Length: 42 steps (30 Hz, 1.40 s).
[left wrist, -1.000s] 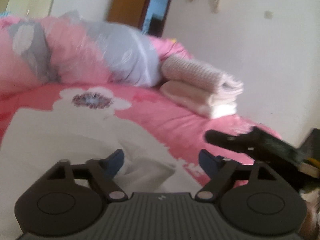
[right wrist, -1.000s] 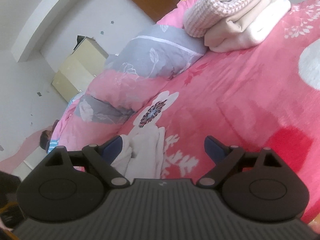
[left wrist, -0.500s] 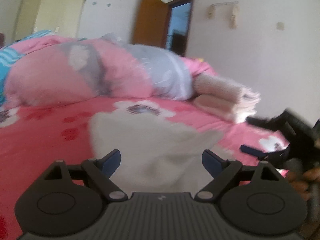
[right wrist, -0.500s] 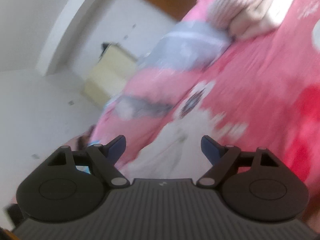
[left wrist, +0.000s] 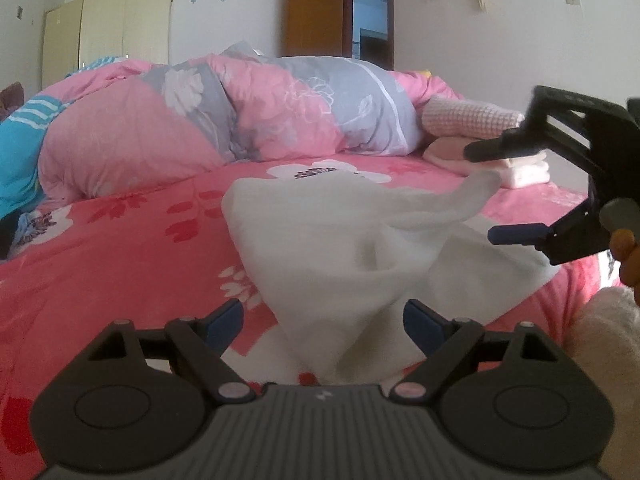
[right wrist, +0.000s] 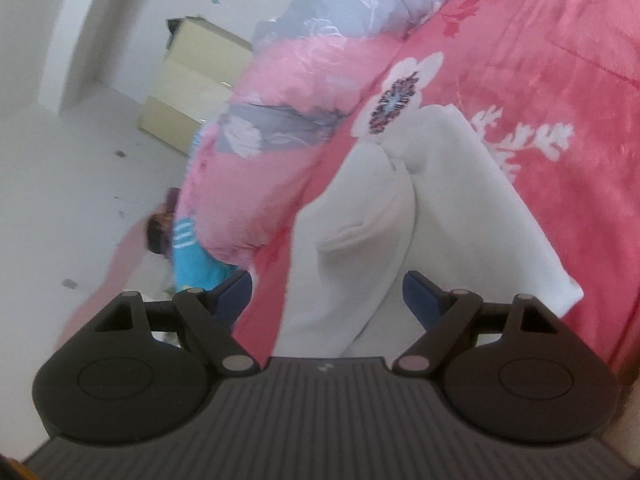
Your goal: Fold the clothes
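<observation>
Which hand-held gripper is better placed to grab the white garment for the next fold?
Probably the left hand-held gripper: it is open with the white garment bunched right between its fingers. The right hand-held gripper is open too, but raised above the cloth.

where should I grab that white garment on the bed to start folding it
Probably the near hem of the white garment, where it bunches at the bed's edge just ahead of the open left gripper. Come in low from this side: that raised fold gives the jaws something to pinch; farther in it lies flatter.

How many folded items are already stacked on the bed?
2, at the far right corner of the bed: a pink knitted piece on top and a cream piece under it. More may be hidden behind the right tool.
</observation>
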Motion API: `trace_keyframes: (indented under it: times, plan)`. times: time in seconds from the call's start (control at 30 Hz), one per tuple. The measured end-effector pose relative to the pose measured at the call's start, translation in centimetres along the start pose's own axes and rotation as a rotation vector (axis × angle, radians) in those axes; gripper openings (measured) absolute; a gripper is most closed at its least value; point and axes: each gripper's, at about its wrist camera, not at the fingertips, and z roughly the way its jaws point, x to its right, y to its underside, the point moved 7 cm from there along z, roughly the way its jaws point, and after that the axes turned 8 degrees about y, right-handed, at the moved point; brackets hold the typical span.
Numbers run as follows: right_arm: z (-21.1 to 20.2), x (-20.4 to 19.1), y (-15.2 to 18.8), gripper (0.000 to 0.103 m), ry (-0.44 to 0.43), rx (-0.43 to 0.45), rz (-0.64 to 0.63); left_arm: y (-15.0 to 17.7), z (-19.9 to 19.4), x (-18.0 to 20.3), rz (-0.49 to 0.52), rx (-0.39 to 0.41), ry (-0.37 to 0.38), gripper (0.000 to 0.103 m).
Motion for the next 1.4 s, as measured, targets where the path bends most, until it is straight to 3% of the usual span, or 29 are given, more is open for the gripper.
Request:
trace_keyframes:
  times: [0.1, 0.3, 0.4, 0.43, 0.57, 0.63, 0.73, 0.8, 1.13, 1.3, 1.4]
  plan:
    - [1.3, 0.0, -0.3, 0.077, 0.033, -0.024, 0.003, 0.4, 0.6, -0.4, 0.003, -0.007, 0.001, 0.084]
    - [4.2, 1.1, -0.9, 0.051, 0.079, -0.060, 0.048, 1.8, 2.0, -1.9, -0.050, -0.053, -0.006, 0.076]
    - [4.9, 1.4, -1.2, 0.009, 0.066, -0.063, 0.050, 2.0, 2.1, -2.7, -0.084, -0.049, -0.004, 0.074]
    - [4.5, 1.0, -1.5, 0.007, 0.042, -0.043, 0.037, 1.9, 2.1, -2.8, -0.092, -0.048, -0.003, 0.074]
    - [0.8, -1.0, -2.3, 0.005, -0.049, 0.078, -0.073, 2.0, 2.0, -3.1, -0.111, -0.046, -0.003, 0.074]
    - [-0.4, -0.2, -1.8, 0.005, -0.036, 0.097, -0.099, 2.1, 2.0, -3.0, -0.108, -0.047, -0.006, 0.074]
    - [0.0, 3.5, -0.7, 0.004, 0.034, 0.058, -0.043, 2.1, 1.8, -2.8, -0.094, -0.050, -0.016, 0.074]
    - [0.2, 5.0, -0.4, 0.004, 0.028, 0.040, 0.004, 2.1, 1.6, -2.6, -0.079, -0.053, -0.029, 0.074]
    - [-2.7, 1.0, -1.6, 0.004, -0.072, 0.111, -0.180, 2.1, 0.3, -2.1, -0.052, -0.041, -0.073, 0.071]
    - [-1.2, 6.0, -0.4, 0.003, 0.022, 0.039, -0.091, 2.3, 0.2, -1.9, -0.044, -0.051, -0.070, 0.070]
    - [-1.4, 6.2, -0.1, 0.003, -0.001, 0.045, -0.072, 2.1, -0.1, -1.9, -0.039, -0.048, -0.066, 0.068]
